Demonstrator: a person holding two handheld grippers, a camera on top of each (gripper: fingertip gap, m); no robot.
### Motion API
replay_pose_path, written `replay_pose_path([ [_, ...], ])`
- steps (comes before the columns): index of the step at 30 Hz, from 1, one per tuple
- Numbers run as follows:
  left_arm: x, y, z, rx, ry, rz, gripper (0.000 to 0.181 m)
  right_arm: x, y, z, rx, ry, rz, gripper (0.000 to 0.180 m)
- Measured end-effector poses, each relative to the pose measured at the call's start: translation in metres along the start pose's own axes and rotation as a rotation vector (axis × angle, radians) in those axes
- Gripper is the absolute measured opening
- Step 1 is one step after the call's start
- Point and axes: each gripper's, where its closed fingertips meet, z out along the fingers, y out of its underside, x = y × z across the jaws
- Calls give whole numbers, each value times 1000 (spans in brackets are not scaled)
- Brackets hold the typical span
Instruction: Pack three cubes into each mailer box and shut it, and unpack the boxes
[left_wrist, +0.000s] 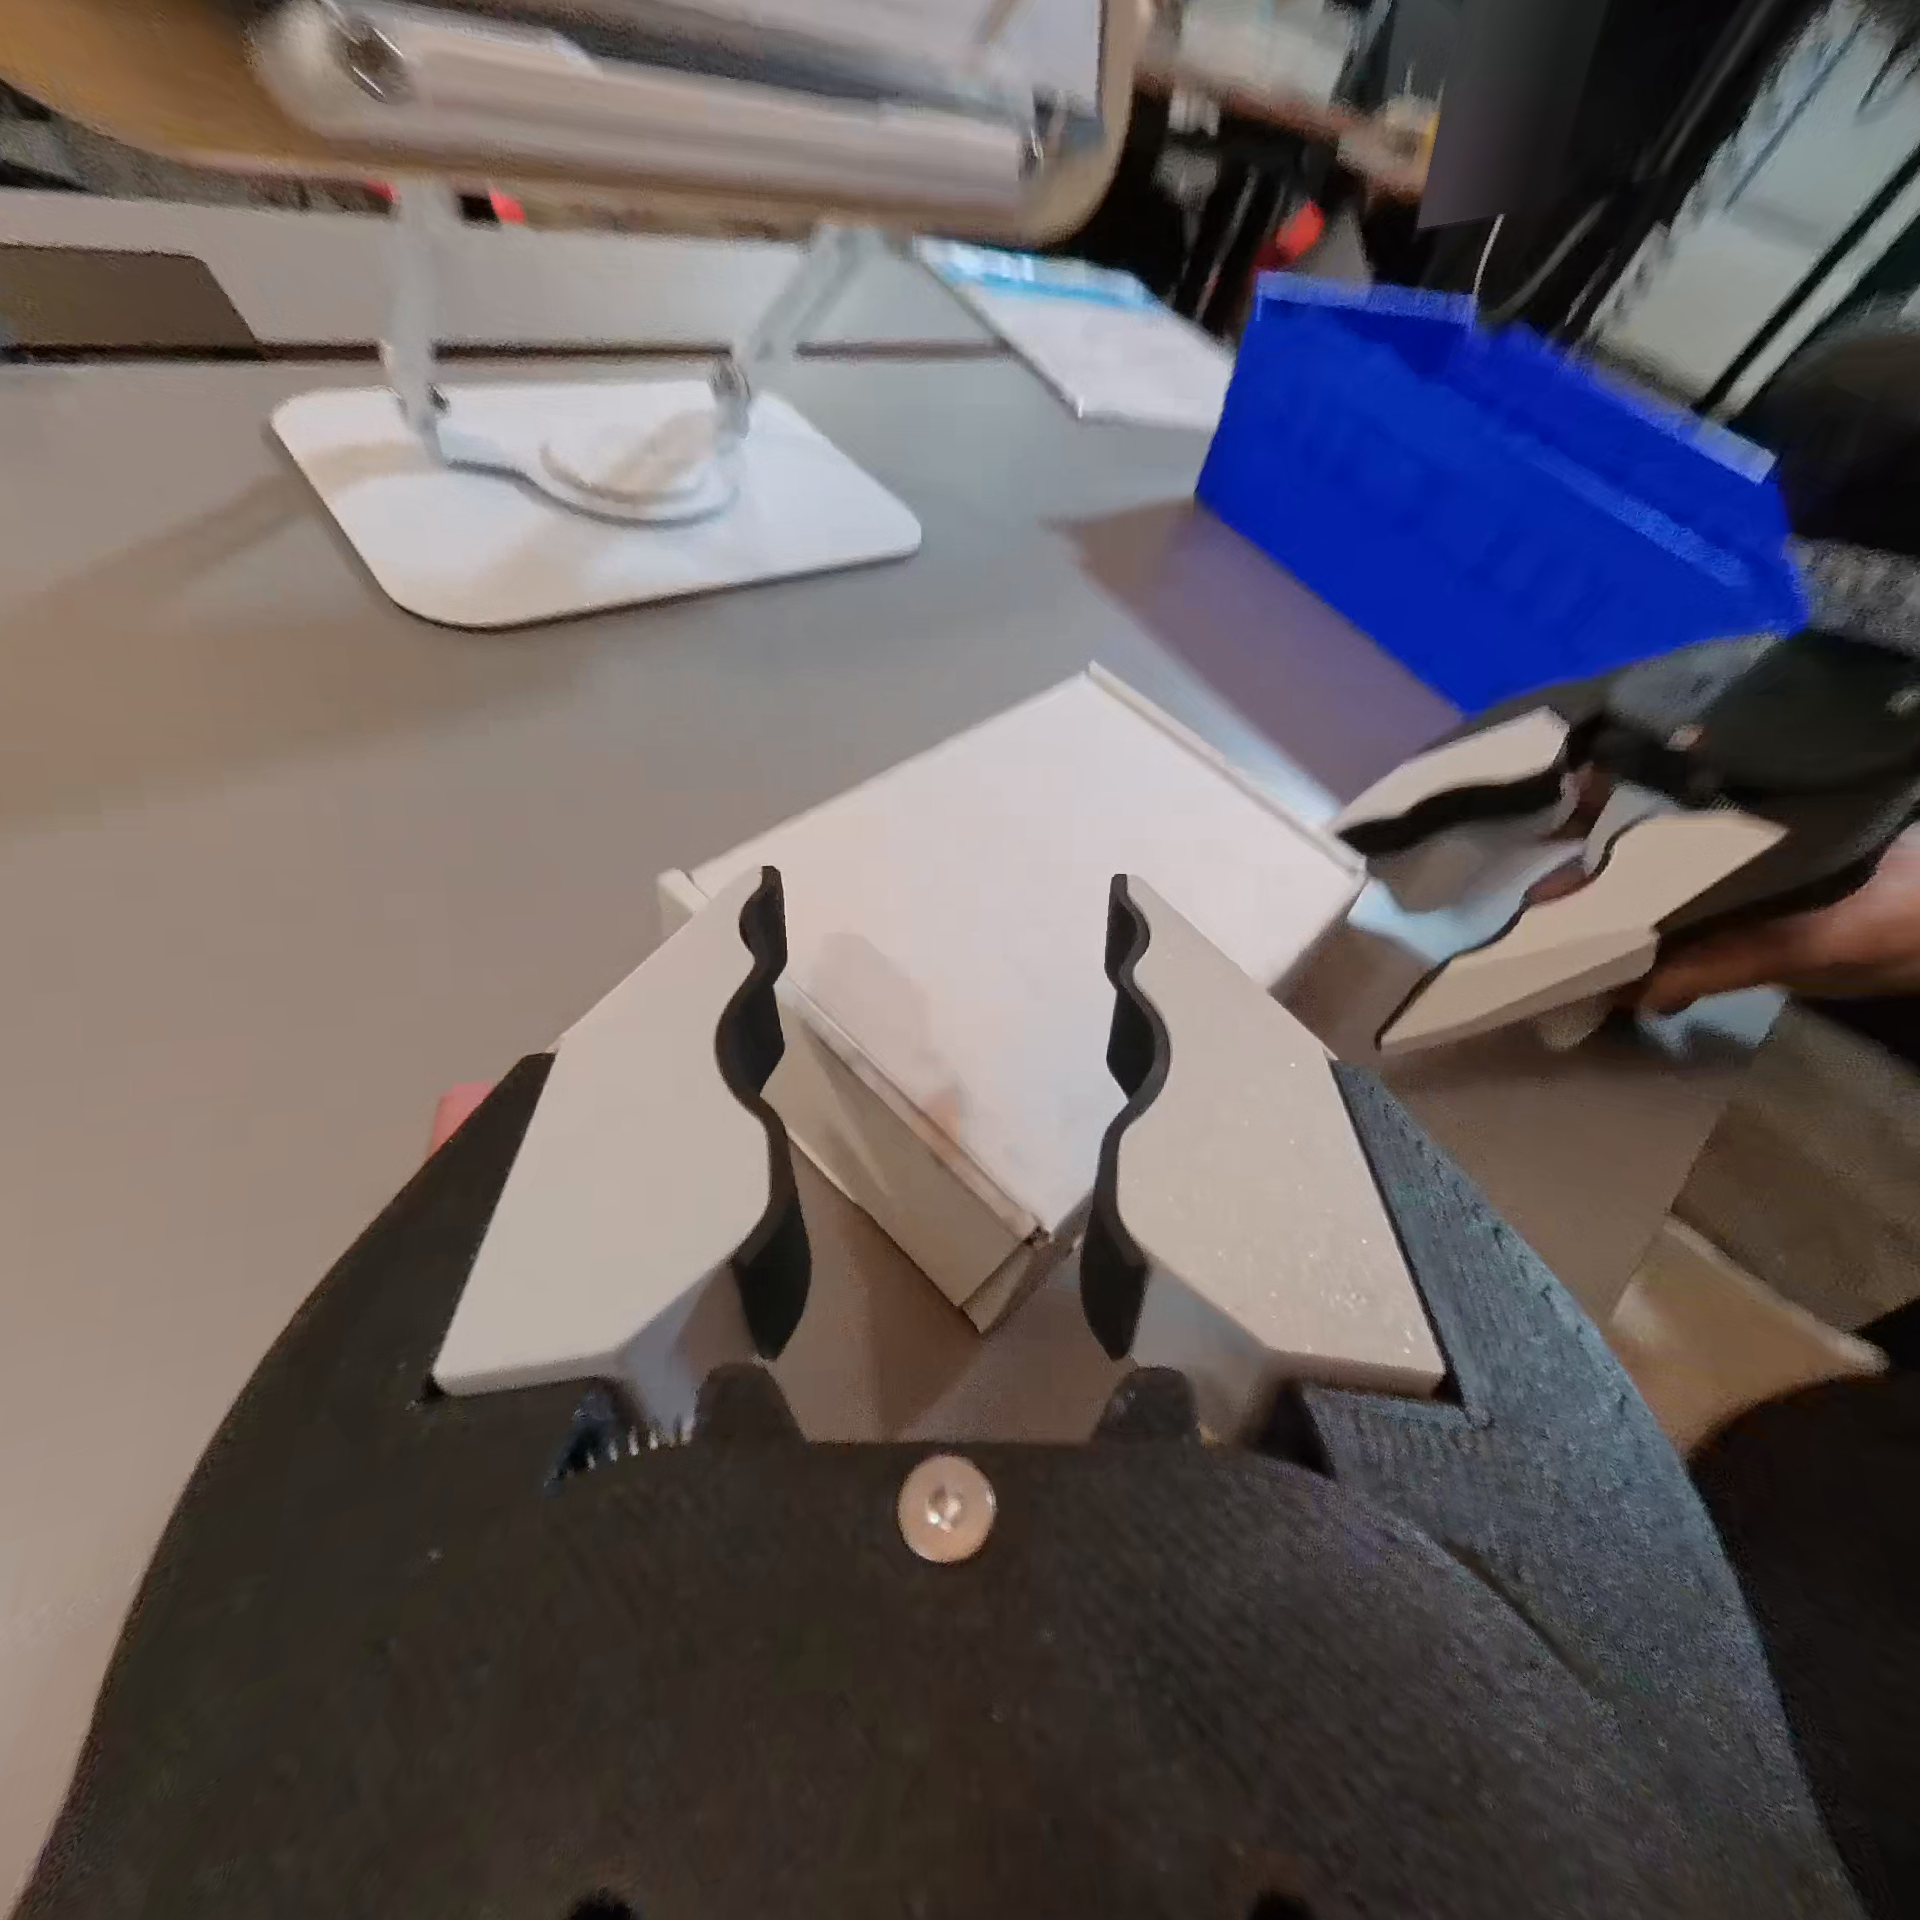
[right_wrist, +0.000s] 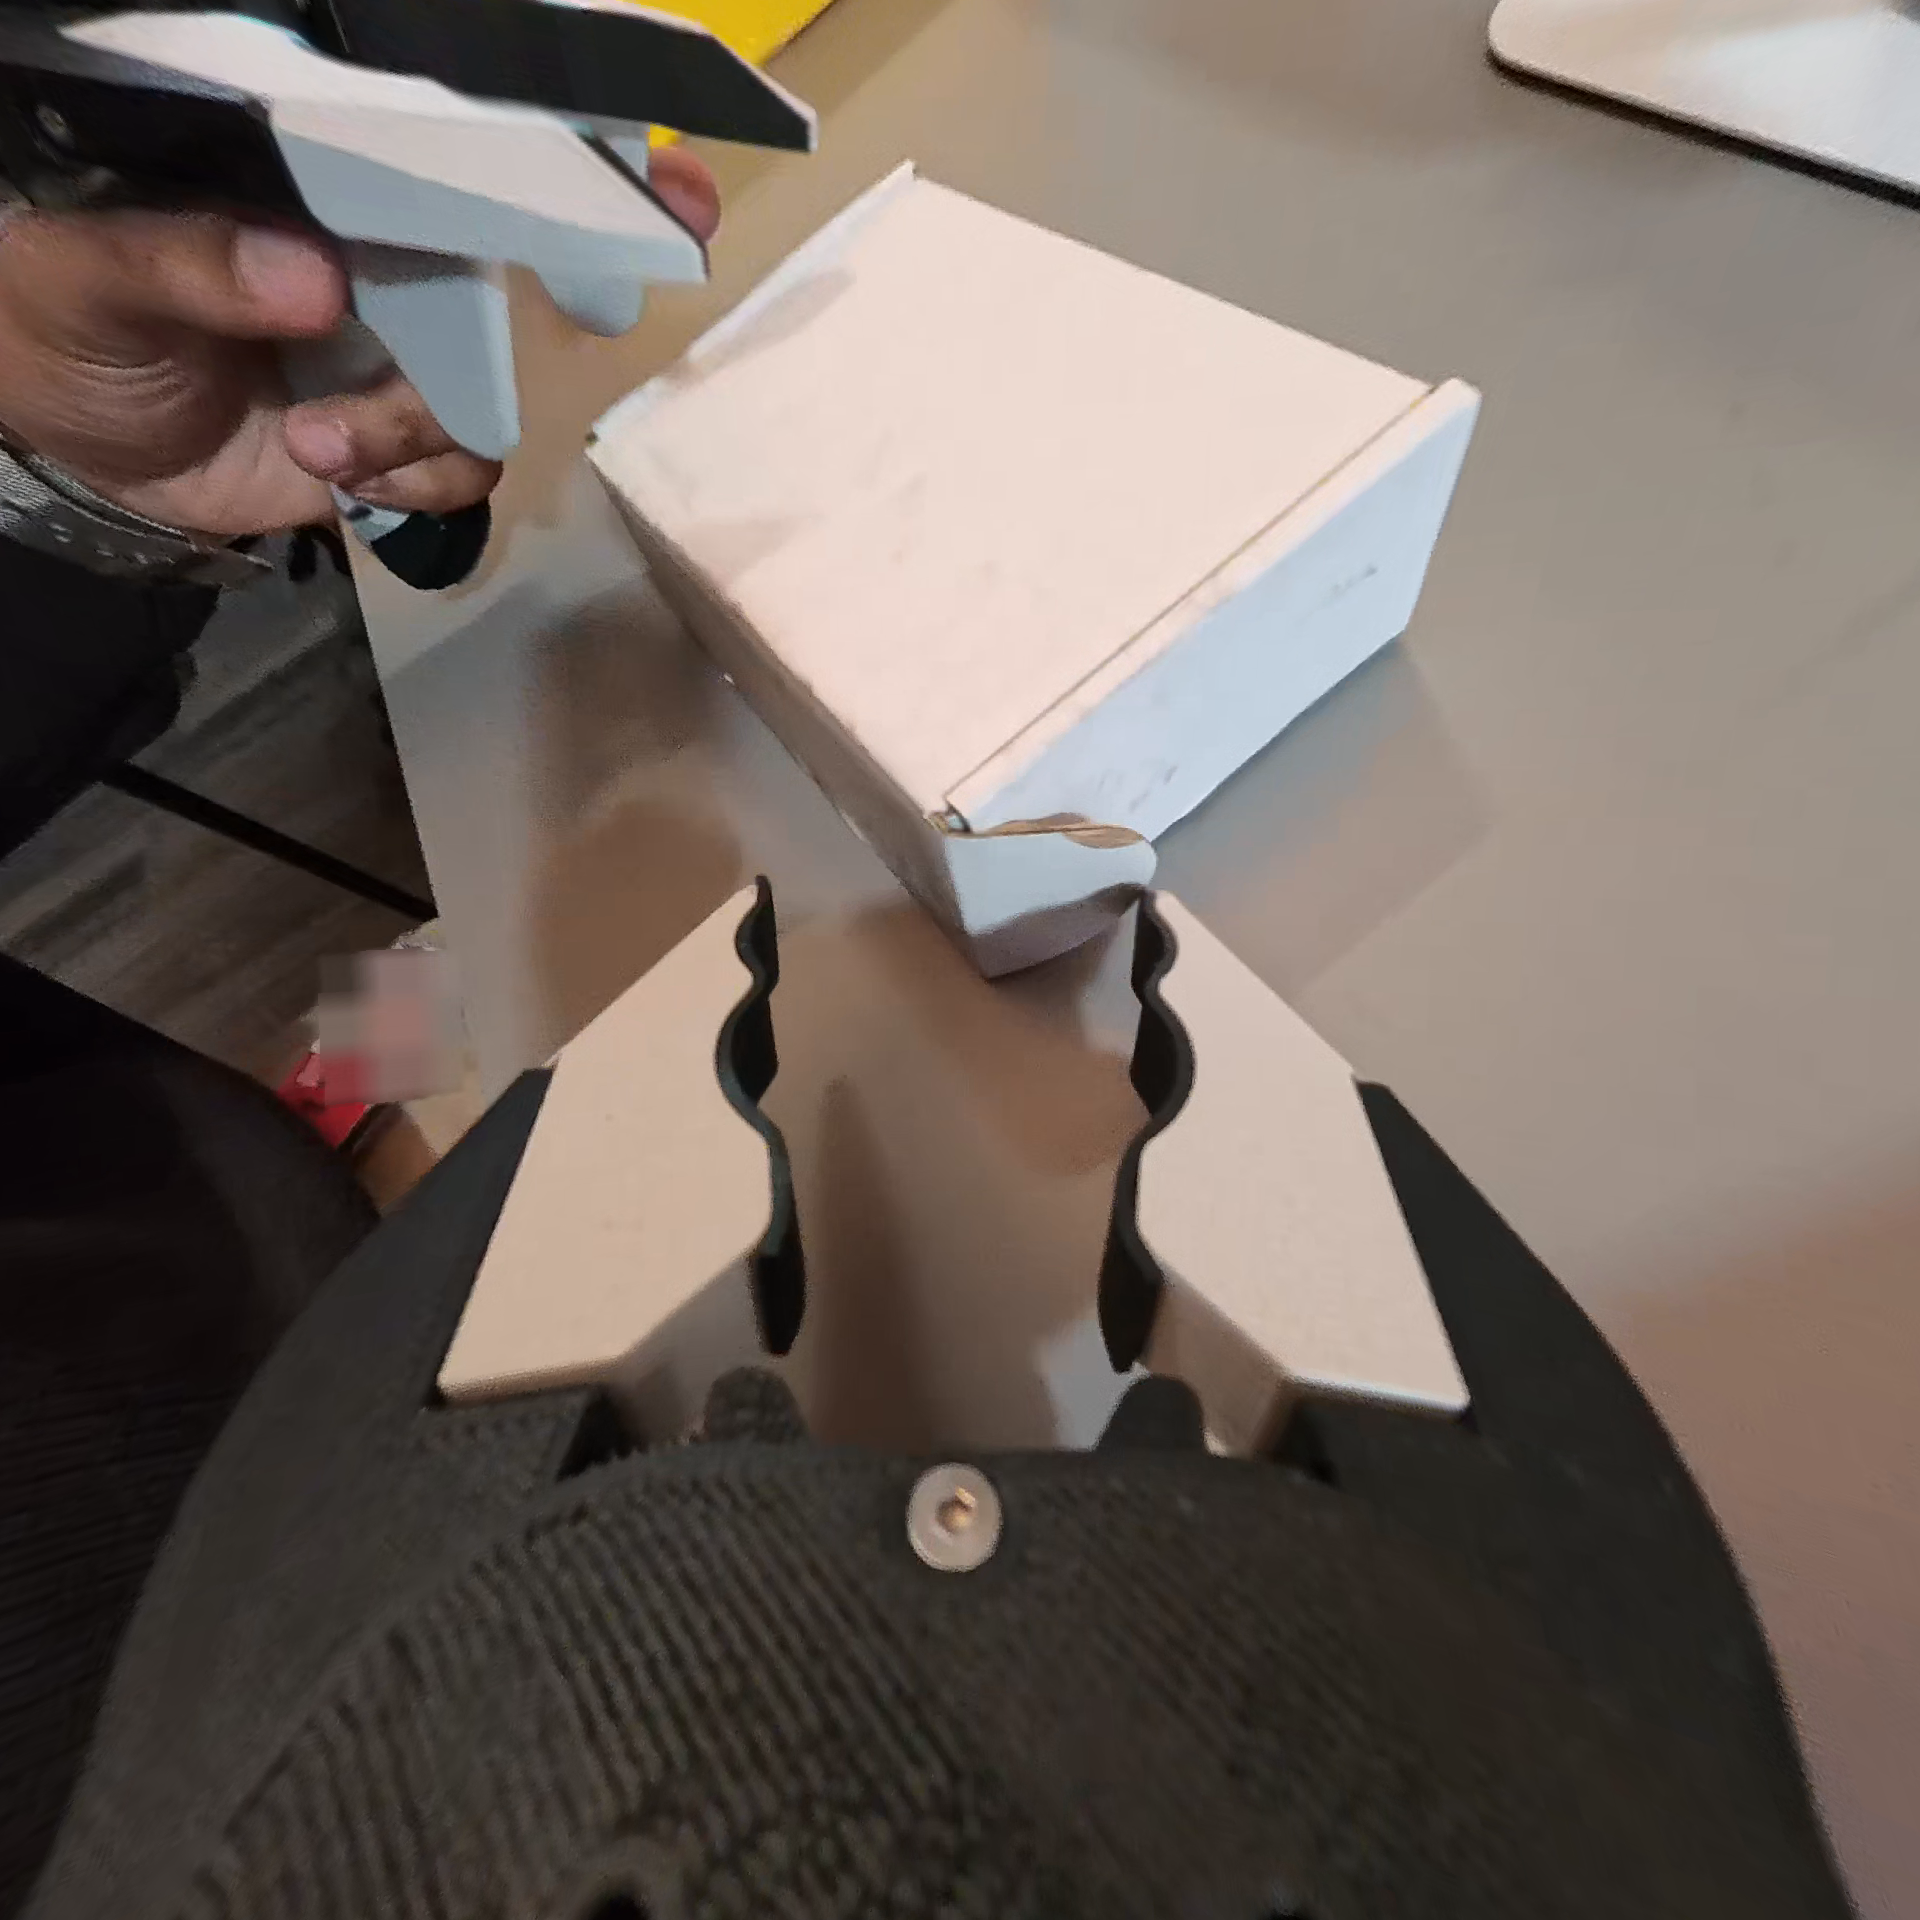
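Closed white cardboard mailer box (right_wrist: 997, 540) lying on grey matte tabletop (right_wrist: 1558, 935). Left gripper (left_wrist: 940, 894), right gripper (right_wrist: 951, 904): fingers spread, gripping nothing. Blue plastic bin (left_wrist: 1475, 488) showing only in left view, at 2 o'clock.

A blue bin (left_wrist: 1496, 520) stands on the grey table (left_wrist: 260, 810) at two o'clock. At eleven o'clock sits a white monitor stand base (left_wrist: 592, 499), with papers (left_wrist: 1091, 322) lying beyond at one o'clock.

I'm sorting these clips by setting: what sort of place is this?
Probably an office or lab workstation. A monitor stand sits on a grey desk, a blue storage bin stands beyond the shut white mailer box, and more desks and equipment blur behind.
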Motion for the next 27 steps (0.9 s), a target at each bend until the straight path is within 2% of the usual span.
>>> replay_pose_path([
  [2, 4, 18, 11, -95, -29, 82, 59, 0, 5, 5, -40, 28, -30, 60],
  [3, 3, 20, 14, -93, -64, 130, 59, 0, 8, 7, -59, 38, -46, 56],
  [4, 4, 21, 15, -96, -85, 183, 48, -1, 10, 8, -76, 44, -62, 51],
  [5, 5, 22, 17, -100, -108, 209, 45, -2, 12, 10, -90, 50, -75, 47],
  [9, 5, 22, 20, -118, -169, 243, 41, 3, 12, 10, -91, 76, -63, 36],
  [13, 5, 22, 20, -149, -223, 267, 36, 3, 11, 8, -78, 27, 26, 34],
  [18, 1, 21, 18, -177, -309, 348, 25, -14, 12, 7, -69, -111, 191, 35],
  [23, 3, 20, 18, -193, -340, 426, 20, -12, 12, 6, -80, -92, 182, 34],
  [25, 2, 20, 16, -201, -333, 457, 10, -12, 12, 5, -80, -92, 172, 33],
  [26, 1, 19, 15, -202, -322, 446, 9, -12, 12, 5, -75, -94, 166, 31],
  [27, 2, 18, 13, -194, -296, 417, 17, -11, 11, 5, -69, -92, 159, 30],
])
